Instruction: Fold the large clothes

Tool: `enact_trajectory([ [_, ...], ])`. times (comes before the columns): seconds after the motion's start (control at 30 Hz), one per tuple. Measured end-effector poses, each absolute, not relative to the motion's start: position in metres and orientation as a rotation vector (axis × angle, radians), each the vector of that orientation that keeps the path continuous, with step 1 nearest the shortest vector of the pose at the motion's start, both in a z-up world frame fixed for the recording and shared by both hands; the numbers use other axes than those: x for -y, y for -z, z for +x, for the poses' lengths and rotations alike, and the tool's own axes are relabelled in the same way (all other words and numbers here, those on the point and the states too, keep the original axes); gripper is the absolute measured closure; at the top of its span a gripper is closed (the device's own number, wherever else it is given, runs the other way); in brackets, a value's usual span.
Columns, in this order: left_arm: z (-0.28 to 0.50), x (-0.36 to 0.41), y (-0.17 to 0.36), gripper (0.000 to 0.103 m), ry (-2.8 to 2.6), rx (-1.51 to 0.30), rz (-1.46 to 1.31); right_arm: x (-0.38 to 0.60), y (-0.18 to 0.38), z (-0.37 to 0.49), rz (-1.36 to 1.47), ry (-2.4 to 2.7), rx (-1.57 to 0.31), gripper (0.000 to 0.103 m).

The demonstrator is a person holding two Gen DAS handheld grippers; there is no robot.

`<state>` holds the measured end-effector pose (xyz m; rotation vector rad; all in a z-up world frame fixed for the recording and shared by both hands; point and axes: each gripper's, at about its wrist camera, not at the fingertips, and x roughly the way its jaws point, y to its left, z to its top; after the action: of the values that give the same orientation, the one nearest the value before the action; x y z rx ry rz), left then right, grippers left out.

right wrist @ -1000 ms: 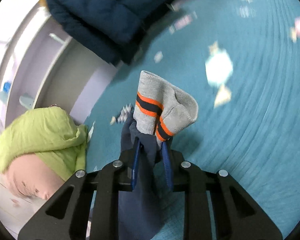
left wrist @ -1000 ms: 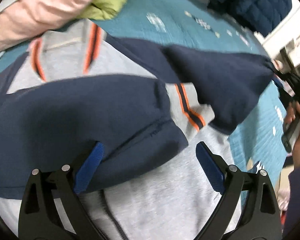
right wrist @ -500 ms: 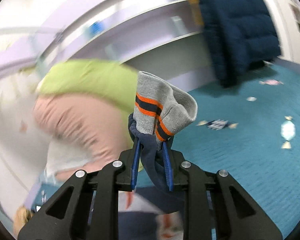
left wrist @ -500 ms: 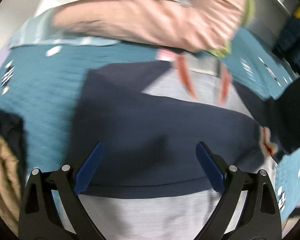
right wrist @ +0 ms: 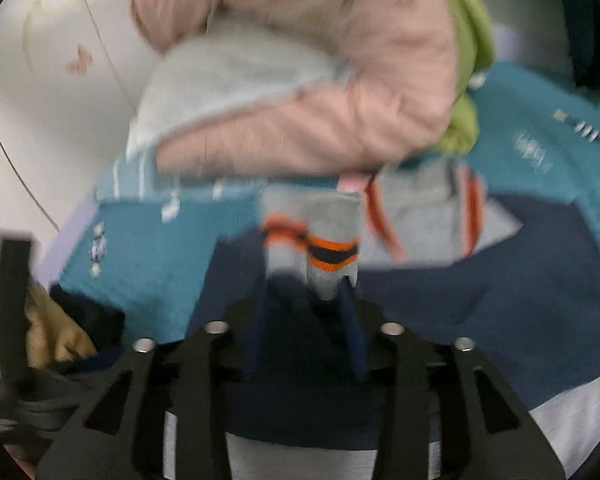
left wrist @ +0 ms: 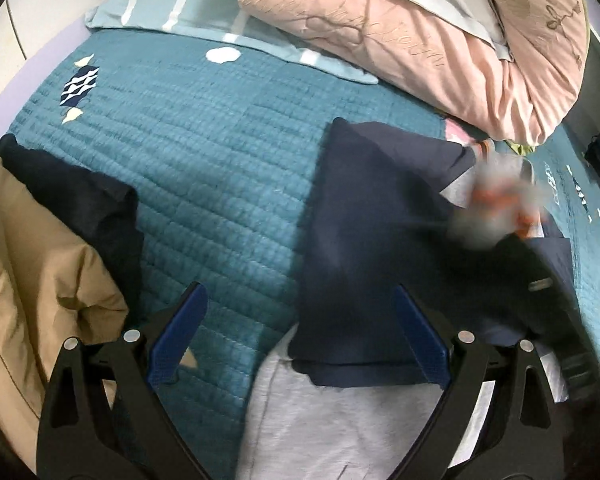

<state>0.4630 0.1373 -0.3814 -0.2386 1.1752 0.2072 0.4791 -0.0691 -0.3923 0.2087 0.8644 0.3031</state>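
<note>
A grey and navy sweatshirt (left wrist: 364,248) with orange stripes lies on the teal bedspread (left wrist: 204,160). One navy sleeve is folded across its body. My left gripper (left wrist: 300,332) is open and empty, low over the sweatshirt's left edge. My right gripper (right wrist: 306,320) is shut on the other sleeve's grey striped cuff (right wrist: 324,252) and holds it over the sweatshirt's body (right wrist: 500,280). That cuff shows blurred in the left wrist view (left wrist: 496,208).
A pink quilt (left wrist: 440,40) and a pale blue pillow (left wrist: 204,8) lie at the head of the bed. A tan jacket (left wrist: 32,264) and a dark garment (left wrist: 80,204) lie at the left. A green item (right wrist: 468,80) sits by the quilt.
My right gripper has swung the held sleeve from the bed's right side over onto the sweatshirt's body. My left gripper has moved left off the folded sleeve, still open.
</note>
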Motion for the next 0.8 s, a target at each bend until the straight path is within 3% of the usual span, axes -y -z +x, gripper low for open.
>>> enact_trajectory([
  [0.1, 0.461, -0.148, 0.38, 0.01, -0.203, -1.181, -0.274, 0.073, 0.404, 0.48, 0.302, -0.339, -0.934, 0.041],
  [0.33, 0.457, -0.142, 0.357, 0.01, -0.146, -1.139, -0.357, 0.122, 0.36, 0.463, 0.356, -0.409, -0.811, 0.035],
  [0.53, 0.462, -0.094, 0.336, 0.01, 0.017, -1.109, -0.395, 0.213, 0.342, 0.461, 0.418, -0.317, -0.787, 0.032],
  [0.57, 0.464, -0.081, 0.337, 0.01, 0.067, -1.122, -0.404, 0.226, 0.342, 0.462, 0.418, -0.295, -0.792, 0.034],
  [0.7, 0.465, -0.042, 0.342, 0.01, 0.197, -1.166, -0.402, 0.283, 0.362, 0.475, 0.451, -0.213, -0.88, 0.068],
  [0.8, 0.462, -0.02, 0.35, 0.01, 0.223, -1.18, -0.33, 0.304, 0.38, 0.483, 0.439, -0.192, -0.949, 0.073],
])
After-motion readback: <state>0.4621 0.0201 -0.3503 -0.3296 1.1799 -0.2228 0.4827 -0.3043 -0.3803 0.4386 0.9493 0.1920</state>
